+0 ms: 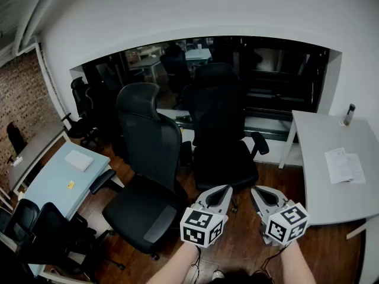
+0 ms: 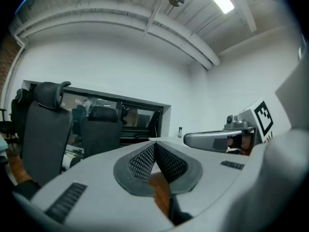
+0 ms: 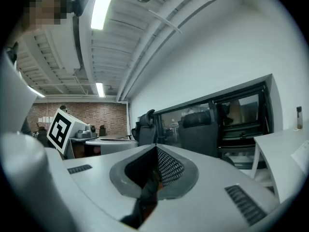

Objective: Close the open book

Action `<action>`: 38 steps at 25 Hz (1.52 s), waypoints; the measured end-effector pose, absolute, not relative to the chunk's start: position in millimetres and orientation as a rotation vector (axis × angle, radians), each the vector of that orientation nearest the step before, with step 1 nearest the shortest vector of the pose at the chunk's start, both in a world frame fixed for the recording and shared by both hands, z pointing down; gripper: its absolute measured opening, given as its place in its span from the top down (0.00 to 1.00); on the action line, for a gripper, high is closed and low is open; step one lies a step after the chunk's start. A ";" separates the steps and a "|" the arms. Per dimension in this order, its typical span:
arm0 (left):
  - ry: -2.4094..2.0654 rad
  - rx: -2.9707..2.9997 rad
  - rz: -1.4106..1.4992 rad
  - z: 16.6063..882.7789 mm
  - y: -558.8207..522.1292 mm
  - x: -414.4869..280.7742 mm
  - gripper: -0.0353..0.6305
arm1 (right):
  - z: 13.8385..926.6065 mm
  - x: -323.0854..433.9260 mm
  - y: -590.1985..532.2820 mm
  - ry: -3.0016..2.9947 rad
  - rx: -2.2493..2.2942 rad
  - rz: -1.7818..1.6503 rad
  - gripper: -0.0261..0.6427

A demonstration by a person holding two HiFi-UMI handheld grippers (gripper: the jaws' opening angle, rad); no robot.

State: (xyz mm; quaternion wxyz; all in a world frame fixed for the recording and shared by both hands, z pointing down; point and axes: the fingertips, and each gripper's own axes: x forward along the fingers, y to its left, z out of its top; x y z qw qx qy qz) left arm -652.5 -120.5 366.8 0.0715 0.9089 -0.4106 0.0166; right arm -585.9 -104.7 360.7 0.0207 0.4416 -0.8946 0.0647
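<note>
Open book (image 1: pixel 345 165) on table (image 1: pixel 320 141), well right of R gripper (image 1: pixel 254 190).

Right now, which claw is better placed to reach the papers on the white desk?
Right, probably: the right claw hangs nearer the papers; the left claw is farther off. Both are shut.

You've got two black office chairs right in front of you: the nearer chair (image 1: pixel 148 158) sits left of centre, and the other chair (image 1: pixel 222 135) is just behind it by the dark window (image 1: pixel 284 76). Off to your right there's a white table (image 1: pixel 320 200) with printed sheets (image 1: pixel 344 165) lying on it and a small upright thing (image 1: pixel 349 114) at the far corner, can't tell what. On your left is a light blue desk (image 1: pixel 50 188) with a flat white item (image 1: pixel 79 160) and a tiny yellow bit (image 1: pixel 70 184). There's a brick wall (image 1: pixel 21 93) past that and a wood floor (image 1: pixel 249 241) underneath.
</note>
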 end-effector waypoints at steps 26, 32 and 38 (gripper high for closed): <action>-0.521 2.905 0.212 398.7 -33.8 -197.8 0.94 | 391.0 -144.7 7.7 -2.384 2.049 0.308 0.95; -0.414 2.902 0.275 412.2 -26.3 -112.4 0.94 | 397.6 -51.8 28.7 -2.251 2.193 0.322 0.95; -0.355 2.897 0.303 425.4 -37.6 -48.0 0.94 | 405.1 10.9 26.2 -2.169 2.269 0.330 0.95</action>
